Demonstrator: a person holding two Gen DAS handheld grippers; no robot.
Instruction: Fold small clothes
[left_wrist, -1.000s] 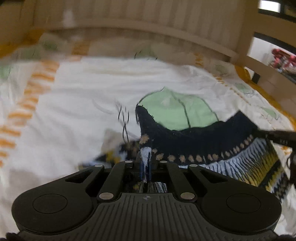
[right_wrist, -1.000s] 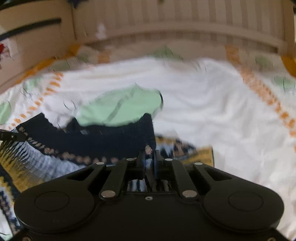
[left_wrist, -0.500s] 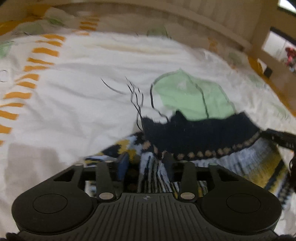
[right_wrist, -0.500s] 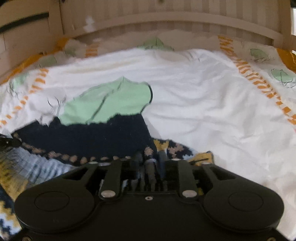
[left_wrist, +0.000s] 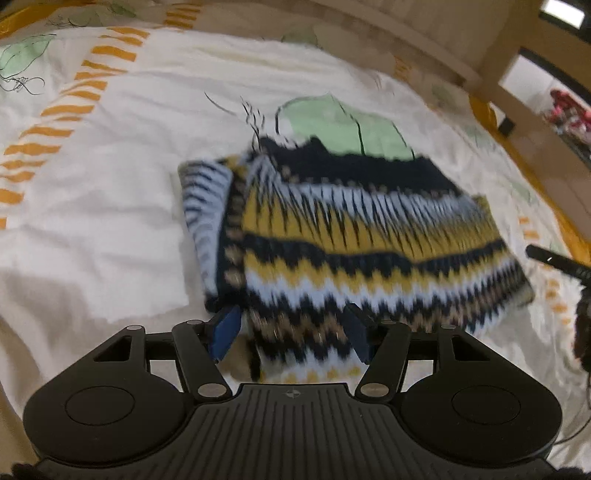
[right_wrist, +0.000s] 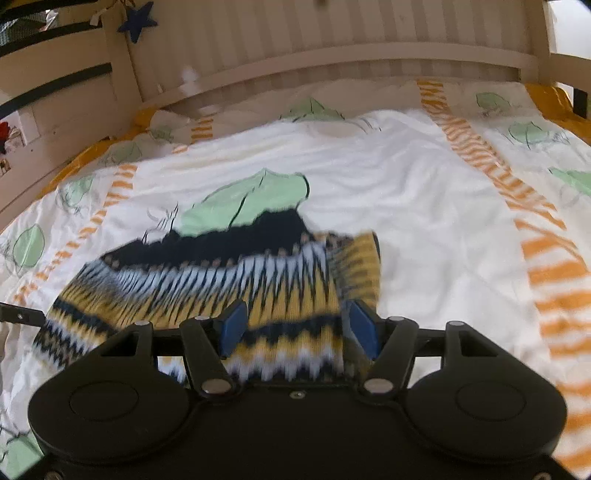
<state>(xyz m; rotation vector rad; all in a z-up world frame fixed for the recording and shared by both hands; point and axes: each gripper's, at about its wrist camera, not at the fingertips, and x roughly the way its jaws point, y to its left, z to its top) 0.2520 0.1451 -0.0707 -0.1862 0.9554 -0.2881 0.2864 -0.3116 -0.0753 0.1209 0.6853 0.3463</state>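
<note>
On the bed, over a white duvet (right_wrist: 424, 206) with green leaf prints and orange stripes, lies the small knitted sweater (left_wrist: 354, 236), patterned in navy, yellow and pale blue zigzags. It rests flat on the cover, with its dark hem on the far side, near the wooden headboard (right_wrist: 332, 44). The left tool (left_wrist: 291, 332) has just been opening its jaws; the blue pads stand apart, the near edge of the knit lies loose between them, and nothing is pressed. The right tool (right_wrist: 299, 328) has also just been opening, and the cloth between its pads is free in the same way. In the left view, one side part, probably a sleeve, is laid inward along the left edge of the sweater, and in the right view a similar fold shows at the right edge. So I judge that one fold is just finished and the garment is released. The pictures are blurred, so the neatness of the edges I cannot tell. What remains is probably another fold to make it compact, and then smoothing.
</note>
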